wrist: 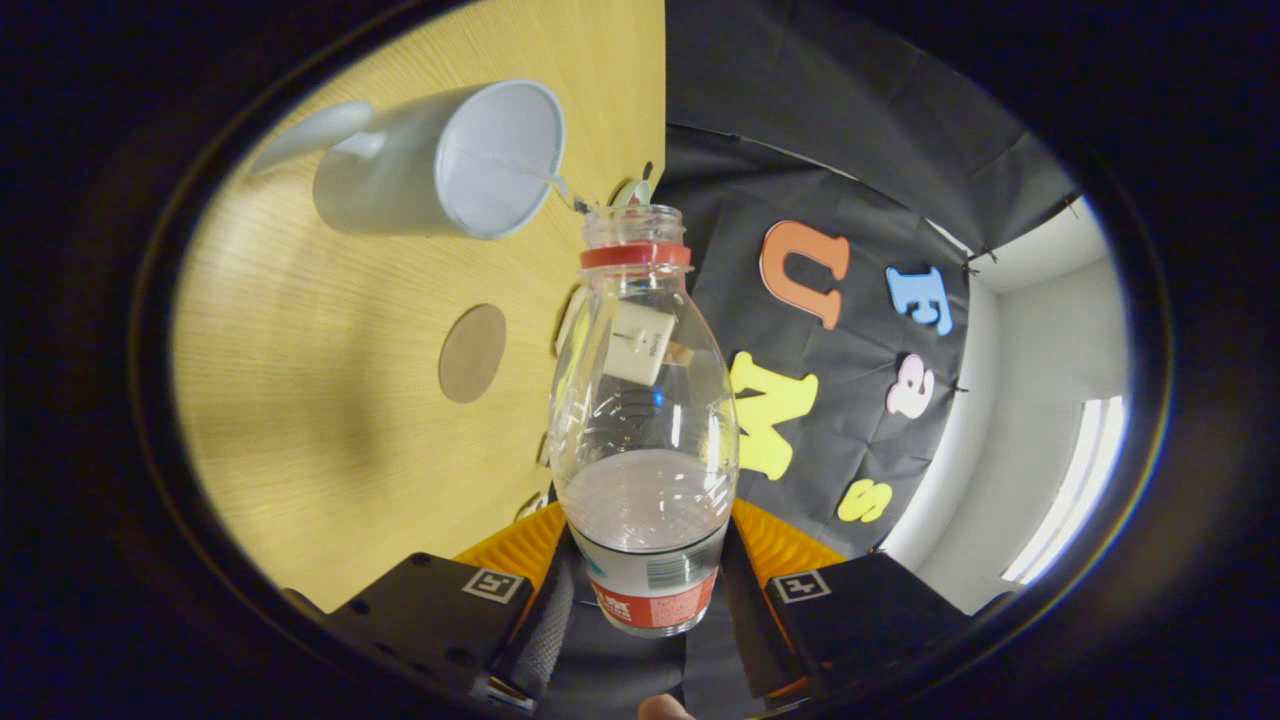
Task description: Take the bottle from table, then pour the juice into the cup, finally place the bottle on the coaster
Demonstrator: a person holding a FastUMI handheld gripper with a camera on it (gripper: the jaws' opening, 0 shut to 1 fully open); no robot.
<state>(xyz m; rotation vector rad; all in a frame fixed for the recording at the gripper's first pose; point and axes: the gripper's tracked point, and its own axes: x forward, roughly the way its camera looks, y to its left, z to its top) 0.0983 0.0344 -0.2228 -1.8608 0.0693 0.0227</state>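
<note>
Mid-pour: tongs point(648, 570) pinching tilted plastic bottle point(645, 420), trickle reaching white mug point(440, 165); next, righting it, then onto round coaster point(472, 353) mid-surface.

gripper point(645, 560) clamps tilted bottle point(643, 420) pouring into cup point(450, 160).

black gripper point(645, 580) housing, square fiducial tags on both blocks, ribbed jaws

My fingers point(560, 600) are covering the bottle's point(645, 400) lower sides. The bottle is hiding part of a small white object point(640, 343) beyond it, too unclear to identify.
</note>
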